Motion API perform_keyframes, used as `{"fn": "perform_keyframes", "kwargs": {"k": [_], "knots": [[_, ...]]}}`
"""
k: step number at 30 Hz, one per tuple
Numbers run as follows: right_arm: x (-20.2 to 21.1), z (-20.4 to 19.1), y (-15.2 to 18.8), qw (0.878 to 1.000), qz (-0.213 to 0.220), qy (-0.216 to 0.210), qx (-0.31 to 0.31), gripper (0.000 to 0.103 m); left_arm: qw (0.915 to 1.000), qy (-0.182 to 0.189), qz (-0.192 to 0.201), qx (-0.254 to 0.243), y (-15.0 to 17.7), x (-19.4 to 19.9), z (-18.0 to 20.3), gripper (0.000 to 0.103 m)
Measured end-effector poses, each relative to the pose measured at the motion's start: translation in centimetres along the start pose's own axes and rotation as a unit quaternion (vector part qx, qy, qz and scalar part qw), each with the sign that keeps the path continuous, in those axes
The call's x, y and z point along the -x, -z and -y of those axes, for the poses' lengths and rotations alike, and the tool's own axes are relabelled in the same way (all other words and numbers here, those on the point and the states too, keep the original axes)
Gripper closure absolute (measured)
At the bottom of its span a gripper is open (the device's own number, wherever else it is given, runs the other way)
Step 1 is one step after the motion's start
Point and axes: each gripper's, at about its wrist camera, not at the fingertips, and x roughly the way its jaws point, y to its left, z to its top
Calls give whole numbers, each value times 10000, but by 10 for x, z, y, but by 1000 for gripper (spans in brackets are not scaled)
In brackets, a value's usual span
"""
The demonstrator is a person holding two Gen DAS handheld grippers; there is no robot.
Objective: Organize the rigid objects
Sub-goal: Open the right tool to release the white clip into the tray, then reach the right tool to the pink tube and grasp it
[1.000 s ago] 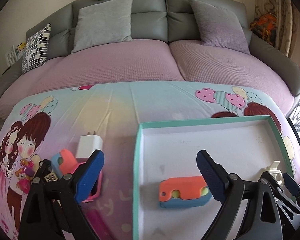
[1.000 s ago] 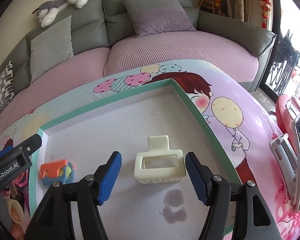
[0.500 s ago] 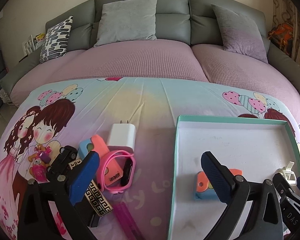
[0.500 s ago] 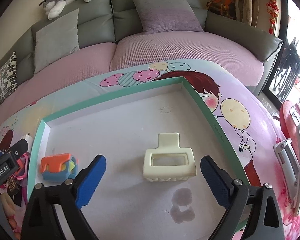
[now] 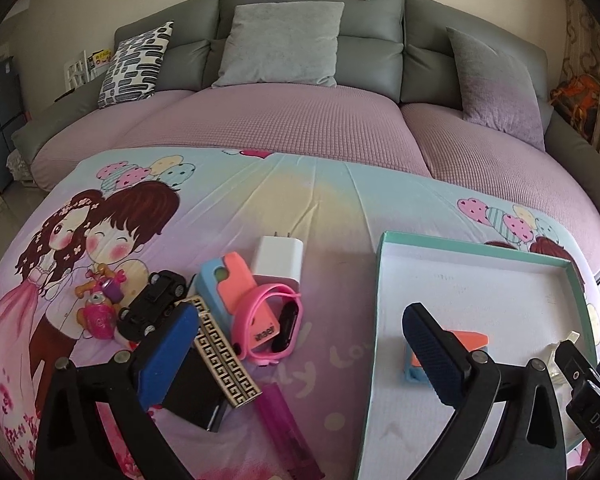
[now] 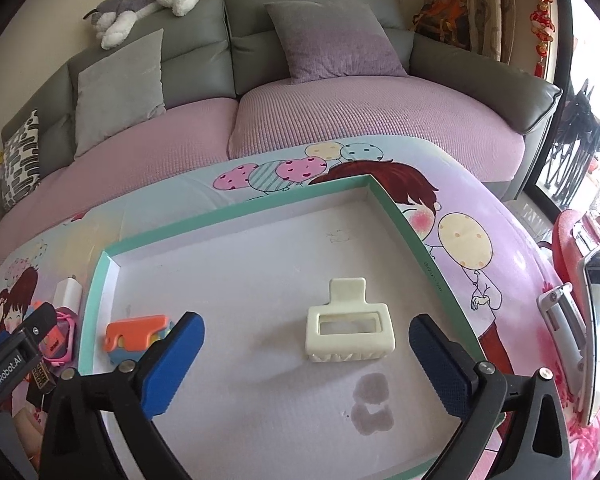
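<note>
Both grippers had pulled back and spread wider. Left gripper [image 5: 300, 344] hung empty over the clutter: charger [image 5: 278, 258], pink band [image 5: 268, 322], toy car [image 5: 153, 300]. Right gripper [image 6: 306, 360] hung empty above the clip [image 6: 350, 330] in the tray [image 6: 236, 216], beside the orange block [image 6: 136, 334].

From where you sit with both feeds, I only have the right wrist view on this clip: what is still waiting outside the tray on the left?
Observer: A cluster left of the tray: a white charger, pink wristband, black toy car, purple lighter and a black box with a gold-patterned edge.
Reviewer: Is the left gripper holding any of it?
Observer: No. The left gripper is open and empty, one finger above the box, the other over the tray.
Reviewer: Anything else I'm missing?
Observer: A small pink figurine lies beside the car.
</note>
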Motion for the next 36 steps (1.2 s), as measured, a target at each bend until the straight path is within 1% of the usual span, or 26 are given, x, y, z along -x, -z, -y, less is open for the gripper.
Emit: {"fn": "perform_keyframes", "kwargs": {"k": [2, 6, 11, 15, 19, 25, 30, 34, 36], "knots": [[8, -4, -1, 10000, 21, 1, 36, 0, 10000, -9, 2, 95, -1, 5, -6, 1], [25, -13, -4, 9998, 77, -188, 93, 0, 9998, -9, 9, 219, -2, 16, -17, 1], [41, -32, -3, 9988, 136, -260, 381, 0, 9995, -72, 88, 309, -5, 32, -38, 1], [52, -51, 0, 9969, 195, -524, 556, 0, 9988, -279, 112, 384, -6, 42, -59, 1], [56, -72, 3, 9929, 129, -972, 669, 0, 9974, -497, 8, 518, -6, 42, -84, 1], [53, -95, 11, 9900, 32, -1111, 864, 0, 9952, -665, -150, 706, -3, 38, -116, 1], [50, -108, 15, 9862, -68, -1393, 892, 0, 9934, -810, -294, 758, 0, 33, -138, 1], [46, -129, 23, 9828, -184, -1451, 1131, 0, 9926, -713, -501, 850, 5, 24, -151, 1], [43, -139, 28, 9801, -262, -1542, 1225, 5, 9923, -644, -592, 876, 7, 20, -155, 1]]}}
